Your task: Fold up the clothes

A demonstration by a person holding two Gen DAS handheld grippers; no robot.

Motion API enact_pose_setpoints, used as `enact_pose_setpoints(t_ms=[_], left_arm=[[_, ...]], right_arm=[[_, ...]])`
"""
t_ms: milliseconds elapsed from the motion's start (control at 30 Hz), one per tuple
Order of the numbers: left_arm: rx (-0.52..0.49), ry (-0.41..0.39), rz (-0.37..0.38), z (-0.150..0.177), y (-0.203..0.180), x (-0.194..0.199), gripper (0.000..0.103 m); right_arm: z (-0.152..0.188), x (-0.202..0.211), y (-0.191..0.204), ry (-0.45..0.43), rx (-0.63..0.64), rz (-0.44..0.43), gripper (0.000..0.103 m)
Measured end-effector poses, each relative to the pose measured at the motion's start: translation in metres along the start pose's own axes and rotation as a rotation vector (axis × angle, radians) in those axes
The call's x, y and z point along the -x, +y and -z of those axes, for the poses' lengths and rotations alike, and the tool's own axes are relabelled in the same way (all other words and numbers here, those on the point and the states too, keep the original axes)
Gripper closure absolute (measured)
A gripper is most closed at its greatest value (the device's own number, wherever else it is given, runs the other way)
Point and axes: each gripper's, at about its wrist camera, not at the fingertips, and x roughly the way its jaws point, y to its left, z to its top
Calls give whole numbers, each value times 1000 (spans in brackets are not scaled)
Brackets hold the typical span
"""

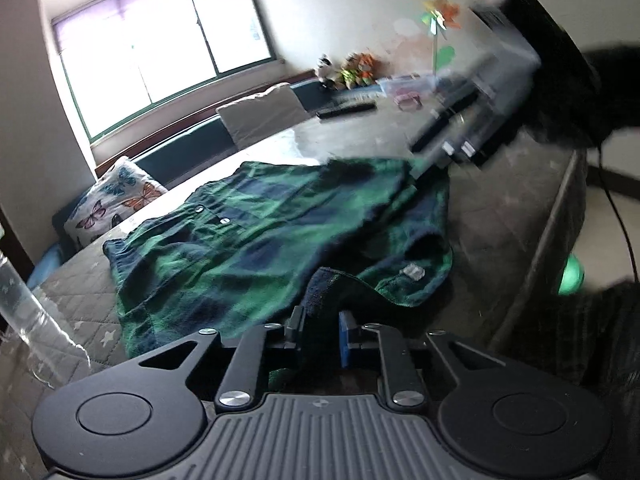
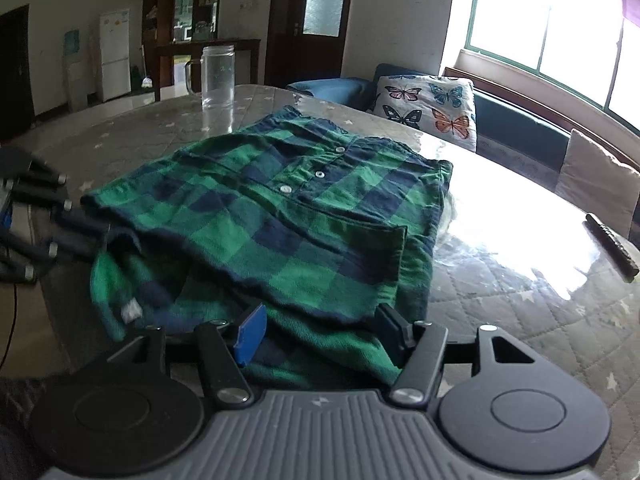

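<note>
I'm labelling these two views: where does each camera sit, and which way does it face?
Left wrist: on the left gripper, facing the window; its fingers pinch the shirt; the right gripper shows blurred.
Right wrist: on the right gripper, facing the jar; fingers open over the shirt.
Both share the shirt and butterfly pillow.

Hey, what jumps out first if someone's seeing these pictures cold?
A green and navy plaid shirt spread mid-table, three white buttons showing. The left tongs pinch its near hem; the right tongs stand open over another edge. Behind sit a clear glass jar and a butterfly pillow.
</note>
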Motion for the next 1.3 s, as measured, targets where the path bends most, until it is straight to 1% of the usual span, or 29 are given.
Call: enact_pose_setpoints(t_ms=[33, 133, 200, 300, 400, 533, 567, 600, 633, 667, 700, 733, 767, 800, 833, 867, 933, 967, 1000, 1033, 1067, 1100, 1133, 1200, 1300], left_arm=[[12, -6, -4, -3, 3, 1, 89], [58, -29, -13, -11, 13, 3, 90], [87, -36, -20, -15, 19, 0, 90], [117, -39, -38, -21, 27, -5, 91], [140, -37, -46, -26, 36, -11, 92], [161, -33, -46, -29, 45, -16, 92], [166, -33, -44, -28, 46, -17, 92], [171, -32, -41, -27, 47, -18, 92], [176, -30, -38, -26, 47, -19, 92], [178, -27, -35, -25, 47, -18, 92], [178, -26, -35, -24, 47, -17, 92], [178, -26, -34, -22, 47, -16, 92], [176, -26, -31, -21, 46, -13, 88], [173, -24, -37, -19, 45, -11, 88], [170, -22, -42, -16, 44, -8, 88], [166, -20, -42, -14, 44, -6, 86], [166, -7, -46, -8, 42, -1, 76], [158, 2, -59, -4, 40, 1, 64], [147, 6, -70, -1, 38, 3, 60], [138, 10, -78, 1, 36, 5, 60], [131, 17, -86, 5, 35, 8, 57], [122, 24, -95, 7, 34, 9, 52], [106, 30, -107, 10, 32, 10, 50], [73, 45, -123, 14, 29, 10, 48], [15, 74, -154, 21, 24, 7, 48]], right_arm=[[2, 2, 0, 6, 9, -3, 41], [7, 7, 5, 14, 59, -21, 26], [9, 9, 12, 11, 122, -27, 26], [10, 6, 24, 5, 207, -9, 26], [7, -4, 29, -8, 249, -4, 27], [0, -17, 26, -11, 263, 20, 36], [-2, -20, 24, -11, 261, 29, 40], [-4, -22, 20, -8, 256, 27, 43], [-6, -24, 17, -5, 251, 22, 48], [-7, -25, 15, 1, 244, 6, 56], [-9, -26, 13, 6, 236, -13, 60], [-11, -26, 11, 12, 229, -32, 68], [-13, -27, 9, 17, 221, -51, 73], [-15, -28, 8, 22, 217, -62, 75], [-17, -29, 8, 23, 213, -70, 82], [-18, -29, 8, 22, 206, -73, 87], [-22, -29, 7, 22, 188, -77, 90], [-23, -29, 7, 19, 178, -79, 91], [-24, -28, 6, 15, 170, -81, 92], [-26, -27, 6, 9, 164, -82, 93], [-27, -26, 6, 4, 159, -82, 93], [-29, -25, 5, 0, 152, -80, 93], [-30, -24, 5, -5, 145, -78, 93], [-33, -23, 4, -10, 130, -75, 94], [-37, -23, 3, -17, 112, -70, 94]])
